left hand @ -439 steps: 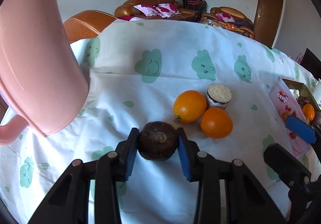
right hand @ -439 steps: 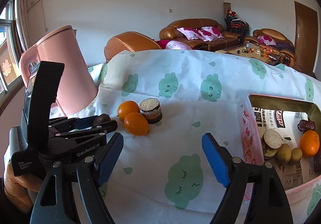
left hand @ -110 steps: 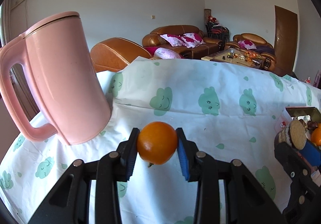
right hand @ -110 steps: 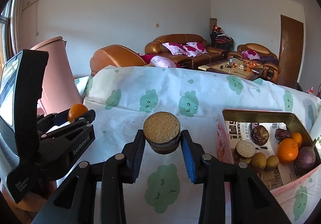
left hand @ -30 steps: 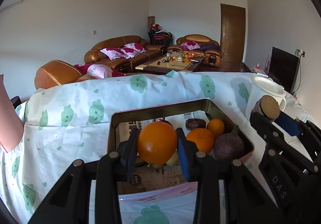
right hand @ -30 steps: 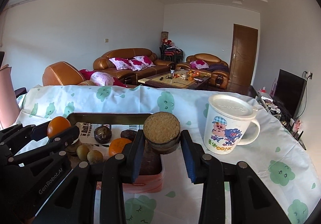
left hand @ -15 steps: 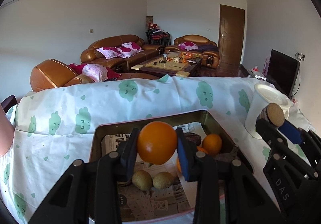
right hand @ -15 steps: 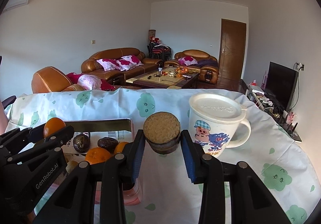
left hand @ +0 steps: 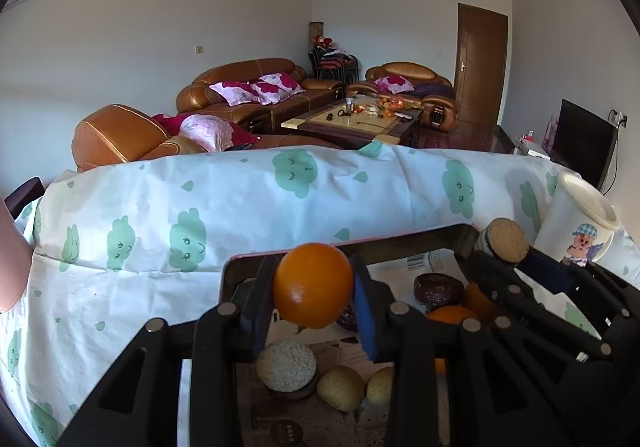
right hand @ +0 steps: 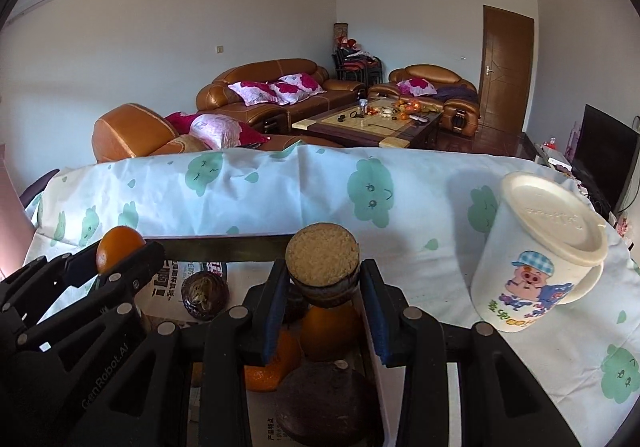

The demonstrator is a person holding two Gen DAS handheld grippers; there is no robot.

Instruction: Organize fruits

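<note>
My left gripper (left hand: pixel 314 297) is shut on an orange (left hand: pixel 313 284) and holds it over the left part of the metal tray (left hand: pixel 416 241). My right gripper (right hand: pixel 322 293) is shut on a cut brown fruit half (right hand: pixel 322 265), its pale grainy face toward me, above the tray's right end (right hand: pixel 224 245). In the tray lie another cut half (left hand: pixel 286 366), two small yellow-brown fruits (left hand: pixel 341 387), oranges (right hand: pixel 330 331), dark round fruits (right hand: pixel 204 293) and a purple-brown one (right hand: pixel 320 399). In the left wrist view the right gripper's fruit half (left hand: pixel 508 241) shows at the right.
A white lidded mug with a cartoon pig (right hand: pixel 536 255) stands right of the tray. A pink jug's edge (left hand: pixel 10 267) shows at far left. A cloud-print cloth (left hand: pixel 160 207) covers the table. Newspaper lines the tray. Sofas and a coffee table stand beyond.
Both grippers have moved left and slightly down over the tray, still holding their fruit. The mug now lies further right in both views; more of the tray's contents sit beneath the fingers.
</note>
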